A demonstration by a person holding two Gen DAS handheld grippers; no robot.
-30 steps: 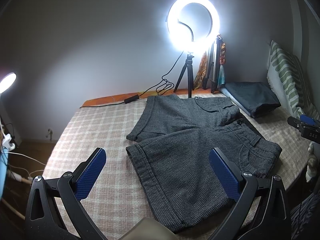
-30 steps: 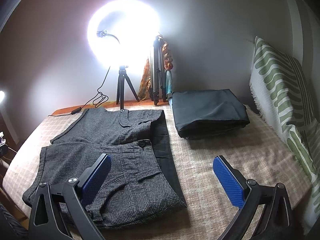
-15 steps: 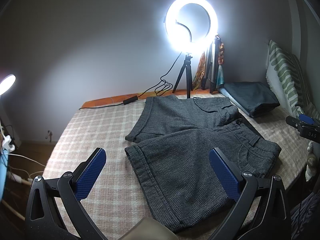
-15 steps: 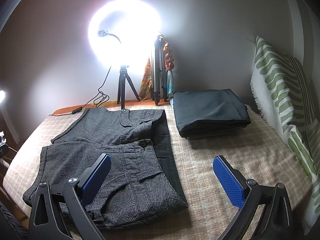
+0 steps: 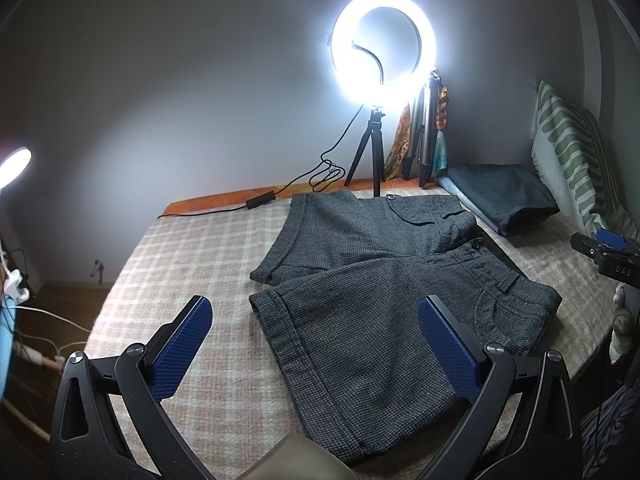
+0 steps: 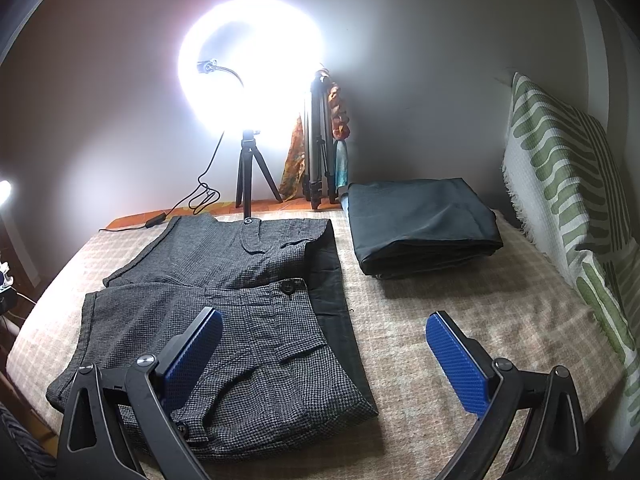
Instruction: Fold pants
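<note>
grey houndstooth shorts (image 5: 392, 280) spread flat on a bed (image 5: 192, 248) under a checked beige cover, both legs lying side by side, cuffed hems towards the left, waistband towards the right. a dark button (image 6: 287, 287) at the waist, flap pockets on the back, a dark lining strip (image 6: 332, 280) showing along the waistband edge. near leg overlapping the far leg slightly at the crotch.

left gripper (image 5: 316, 344) held above the near edge of the bed, jaws spread wide, nothing between them; blue textured pads (image 5: 180, 354) apart. near leg of the shorts seen in the gap, cuff just past the left pad, fabric running under the right pad; contact not visible.

right gripper (image 6: 324, 360) likewise over the near edge, jaws spread wide and holding nothing. waist end of the shorts seen behind its left pad (image 6: 192, 356), right pad over bare cover, well clear of the cloth.

behind the shorts, a lit ring light (image 5: 382, 46) on a small tripod, a folded tripod (image 6: 318, 140) beside it against the wall. folded dark garment (image 6: 420, 228) to the right of the shorts, apart from them. green-and-white patterned pillow (image 6: 568, 200) at the right edge.
</note>
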